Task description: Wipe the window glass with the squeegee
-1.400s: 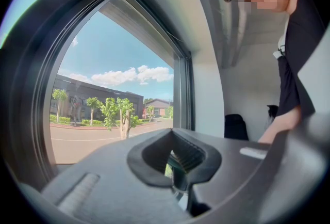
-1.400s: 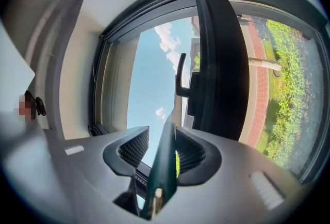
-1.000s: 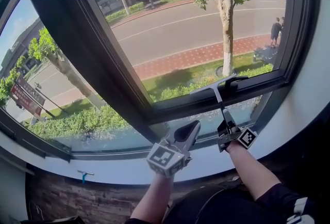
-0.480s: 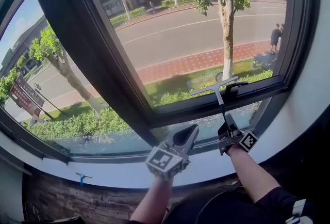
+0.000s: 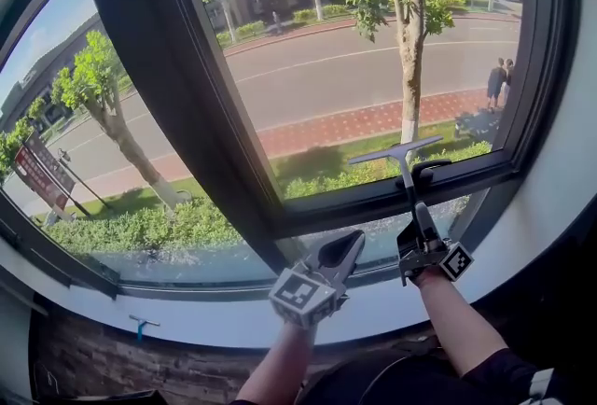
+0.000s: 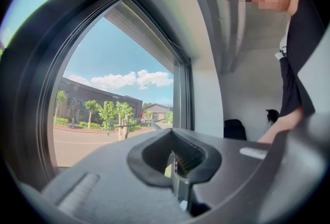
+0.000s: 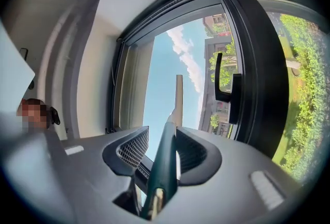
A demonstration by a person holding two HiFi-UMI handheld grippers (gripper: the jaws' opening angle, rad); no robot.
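The squeegee [image 5: 401, 159] has a thin grey blade and a dark green handle. In the head view its blade lies low on the right window pane [image 5: 354, 67], just above the bottom frame. My right gripper [image 5: 420, 240] is shut on the handle, below the pane. The right gripper view shows the green handle [image 7: 165, 161] clamped between the jaws of the right gripper [image 7: 165, 152], with the blade [image 7: 178, 95] edge-on against the sky. My left gripper [image 5: 334, 256] hangs lower and to the left, shut and empty. In its own view the left gripper [image 6: 175, 160] has nothing between its jaws.
A black window handle [image 5: 431, 168] sits on the bottom frame right beside the blade, also in the right gripper view as the window handle [image 7: 227, 83]. A thick dark mullion [image 5: 187, 95] splits the panes. The white sill [image 5: 187, 319] runs below, with a small blue tool [image 5: 142, 325] under it.
The squeegee blade and my right gripper have shifted slightly up and to the right along the pane's lower edge. My left gripper has barely moved.
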